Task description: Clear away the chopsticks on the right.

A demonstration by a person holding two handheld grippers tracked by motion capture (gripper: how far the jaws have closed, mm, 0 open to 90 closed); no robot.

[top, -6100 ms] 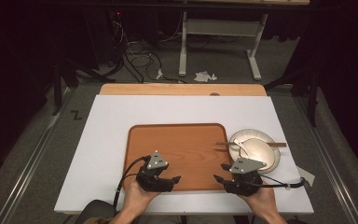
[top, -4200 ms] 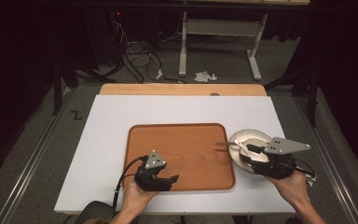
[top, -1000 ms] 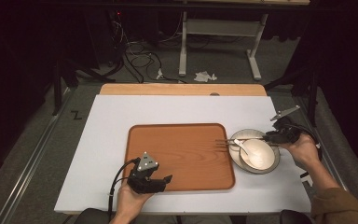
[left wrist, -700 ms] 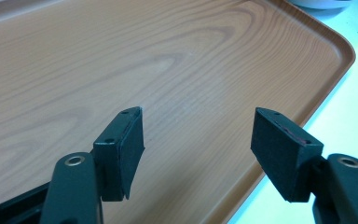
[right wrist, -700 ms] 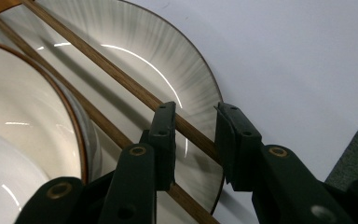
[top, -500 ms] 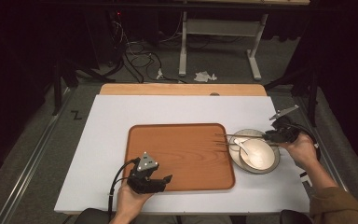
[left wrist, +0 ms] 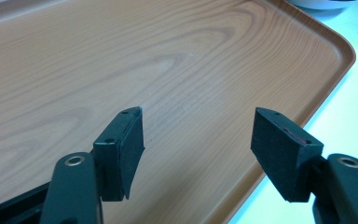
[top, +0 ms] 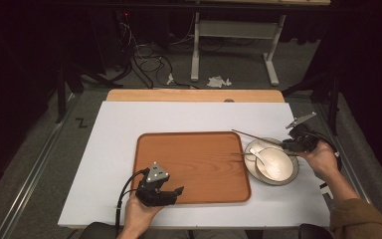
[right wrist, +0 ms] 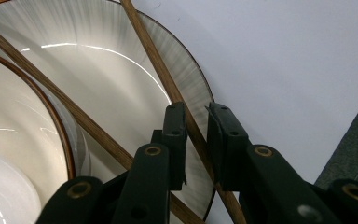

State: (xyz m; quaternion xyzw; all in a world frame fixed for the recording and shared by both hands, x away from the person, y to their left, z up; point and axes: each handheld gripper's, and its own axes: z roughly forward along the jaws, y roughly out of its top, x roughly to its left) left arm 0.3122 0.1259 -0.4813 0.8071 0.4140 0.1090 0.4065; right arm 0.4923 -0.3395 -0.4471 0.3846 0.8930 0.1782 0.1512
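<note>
1. The right gripper (right wrist: 196, 140) has just been closing its jaws. One thin wooden chopstick (right wrist: 165, 79) now lies in the narrow gap between them. The pads sit very close to the stick on both sides, but I cannot tell if they press on it yet.

2. A second ago the right hand (top: 323, 158) was in the same spot by the plate, and it has not moved since. Only the jaws have changed.

3. I think this means the pick-up is just starting. The squeeze needs to finish before the stick can be lifted off the plate.

4. The chopstick is long, thin and brown. It lies across the rim of the grey plate (right wrist: 121, 60), at the right side of the tabletop (top: 189, 115). A second chopstick (right wrist: 51, 95) crosses the plate beside it (that one is outside the jaws).

5. A white bowl (top: 277, 164) sits on the plate, with a white spoon (top: 259, 156) in it.

6. The left gripper (left wrist: 198, 140) is wide open and holds nothing. It hangs over the near part of the wooden tray (left wrist: 121, 56), which is bare.
</note>
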